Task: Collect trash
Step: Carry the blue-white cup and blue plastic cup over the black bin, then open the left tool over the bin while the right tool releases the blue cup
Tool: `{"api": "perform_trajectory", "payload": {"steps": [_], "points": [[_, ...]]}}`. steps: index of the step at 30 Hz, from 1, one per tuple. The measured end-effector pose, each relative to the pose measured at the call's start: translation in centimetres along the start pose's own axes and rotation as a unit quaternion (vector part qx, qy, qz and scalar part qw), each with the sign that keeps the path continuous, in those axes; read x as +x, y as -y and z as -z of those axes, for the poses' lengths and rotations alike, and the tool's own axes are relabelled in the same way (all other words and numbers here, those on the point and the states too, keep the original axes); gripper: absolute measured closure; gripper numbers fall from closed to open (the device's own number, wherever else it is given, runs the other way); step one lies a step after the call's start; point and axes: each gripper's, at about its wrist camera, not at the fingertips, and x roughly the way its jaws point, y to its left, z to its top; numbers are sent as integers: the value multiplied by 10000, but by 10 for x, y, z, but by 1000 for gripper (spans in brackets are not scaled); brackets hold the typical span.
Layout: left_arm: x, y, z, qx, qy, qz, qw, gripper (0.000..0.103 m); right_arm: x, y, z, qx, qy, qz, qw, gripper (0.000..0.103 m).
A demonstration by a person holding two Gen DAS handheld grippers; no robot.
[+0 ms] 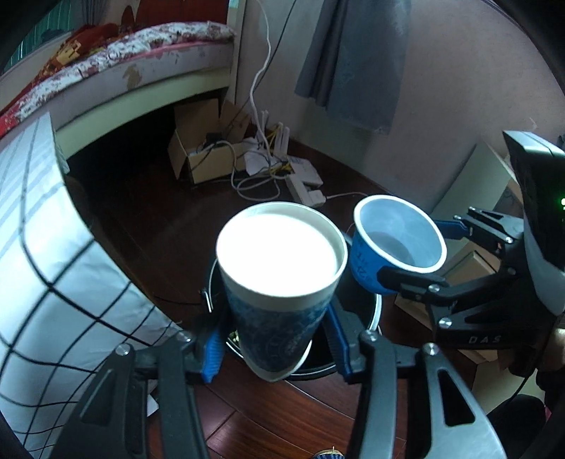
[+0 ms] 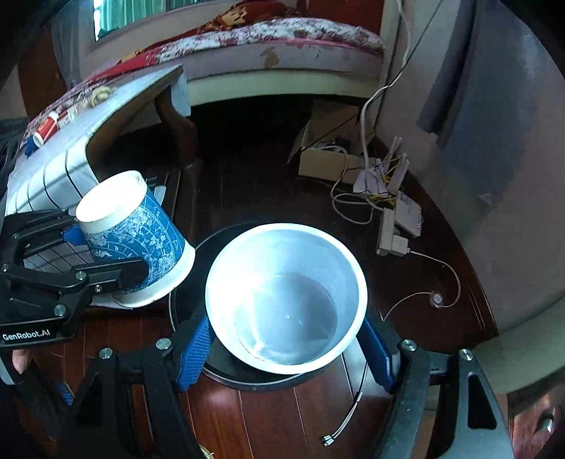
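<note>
Tall blue patterned paper cup (image 1: 279,286) clamped between partly closed jaws of left gripper (image 1: 272,349), wider blue bowl-shaped cup (image 2: 286,296) gripped in widely spread jaws of right gripper (image 2: 286,349), both held above round black bin (image 2: 197,254) on dark wooden floor (image 2: 268,416).

We are in a home bedroom, a bed (image 1: 148,60) with a floral quilt (image 2: 282,31) along the wall, dark wooden floor (image 1: 282,406), grey curtain (image 1: 353,63), cardboard box (image 1: 201,155) and tangled cables (image 2: 367,190) in our corner.
</note>
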Motion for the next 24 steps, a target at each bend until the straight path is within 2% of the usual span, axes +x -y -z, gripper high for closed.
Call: {"api": "perform_trajectory", "payload": {"steps": [4,5,6,7,9,10,17,24], "points": [[13,-4,0,-83,-113,71,9999,51,15,-4,-5,-257,-88,-103,9996,27],[15,-4,-1,-100,-163,136,9997,47,18,-5,-7,-322,-101,-111,9994,26],[20,-4,-2,-145,-258,241,9993,37,21,-6,-8,-377,-128,-156,9991,26],[24,-6,-4,-189,-296,253,9991,33,27,-6,-9,-451,-225,-211,9985,25],[29,-11,-4,-334,-436,-29,9985,0,41,-3,-5,-521,-514,44,9973,13],[29,-14,-2,-390,-443,-71,9982,1,45,0,-2,-554,-624,142,9964,1],[22,-18,12,-433,-435,-558,9966,1,31,17,14,-155,-610,283,9976,1],[2,-14,16,-374,-286,-608,9970,1,11,15,14,-22,-455,320,9984,1]]}}
